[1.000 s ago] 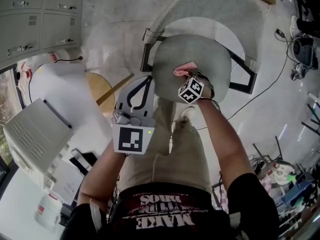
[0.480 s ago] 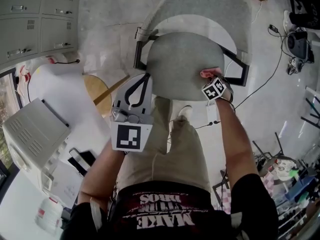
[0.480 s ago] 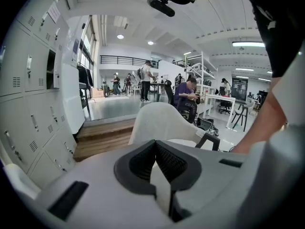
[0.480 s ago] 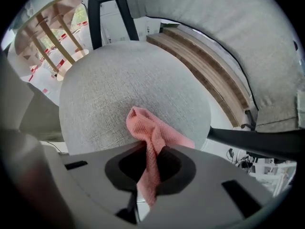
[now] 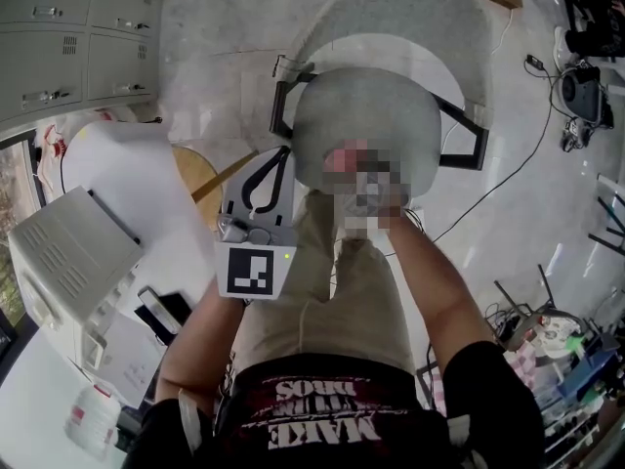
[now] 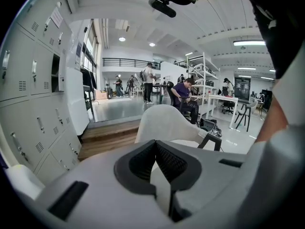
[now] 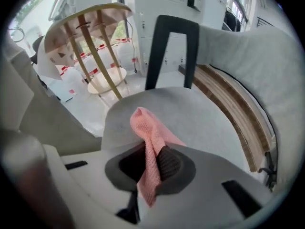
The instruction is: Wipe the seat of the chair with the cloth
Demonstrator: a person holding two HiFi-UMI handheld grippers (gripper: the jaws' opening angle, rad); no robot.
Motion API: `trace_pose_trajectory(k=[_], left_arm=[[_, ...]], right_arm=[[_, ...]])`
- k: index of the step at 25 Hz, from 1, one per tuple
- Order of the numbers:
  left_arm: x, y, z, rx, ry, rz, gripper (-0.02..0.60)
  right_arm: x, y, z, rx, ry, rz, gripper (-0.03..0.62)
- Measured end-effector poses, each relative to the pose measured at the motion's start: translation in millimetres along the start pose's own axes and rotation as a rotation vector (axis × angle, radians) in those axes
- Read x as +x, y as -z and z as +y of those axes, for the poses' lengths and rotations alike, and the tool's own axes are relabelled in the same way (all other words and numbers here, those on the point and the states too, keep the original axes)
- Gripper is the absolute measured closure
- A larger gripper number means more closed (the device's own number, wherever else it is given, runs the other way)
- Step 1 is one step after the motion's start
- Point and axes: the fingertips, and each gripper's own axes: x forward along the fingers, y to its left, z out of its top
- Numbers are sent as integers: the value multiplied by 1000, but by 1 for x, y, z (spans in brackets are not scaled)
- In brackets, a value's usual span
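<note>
Right gripper (image 7: 153, 162): jaws clamped on the cloth (image 7: 149, 133), with pink mesh fabric pinched between the dark pads. One bunched end stands up beyond the jaws and a short tail hangs back towards the camera.
Cloth position: over the front part of the seat (image 7: 205, 116), near the person's legs. In the head view a mosaic patch covers this spot, so contact with the seat cannot be confirmed.
Left gripper (image 6: 155, 144): jaws pressed together with nothing between them. In the head view it is held off the chair's front left corner, beside the person's thigh and apart from the seat.
Chair: round grey fabric seat (image 5: 366, 106) with a curved grey backrest (image 5: 415, 8) wrapping its far side. A black frame (image 5: 283, 106) joins the two at either side.
Floor: pale and glossy. A cable (image 5: 522, 164) runs across it to the right of the chair.
Left of the chair: a round wooden stool (image 5: 190, 172) and grey lockers (image 5: 78, 27) along the wall. A white box-shaped machine (image 5: 68, 252) sits nearer the person.
Background in the left gripper view: a wooden step (image 6: 107, 137) behind the chair and, further off, an open hall with several people (image 6: 183, 92) at desks.
</note>
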Motion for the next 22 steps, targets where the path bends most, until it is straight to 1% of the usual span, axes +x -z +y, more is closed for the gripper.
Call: trace_pose_trajectory(k=[3, 5, 7, 9, 12, 15, 18, 22], left_arm=[[-9, 6, 4, -4, -18, 11, 575], [-14, 11, 7, -9, -33, 19, 575], [-20, 13, 8, -19, -52, 15, 575], [-24, 14, 7, -25, -65, 11, 575], [-30, 14, -3, -20, -68, 16, 575], [-36, 11, -19, -41, -71, 13, 575], [-41, 3, -37, -58, -73, -12, 577], [-49, -5, -60, -46, -73, -20, 577]], right_arm=[[14, -24, 35, -86, -65, -11, 560], [22, -24, 50, -133, -95, 11, 560], [26, -15, 54, -143, -105, 26, 560], [23, -2, 49, -108, -105, 32, 560], [17, 30, 35, -75, -84, 68, 560], [5, 71, 17, -58, -49, 120, 560], [-8, 112, 3, -5, -20, 152, 560], [-26, 163, -14, 83, 27, 206, 560]])
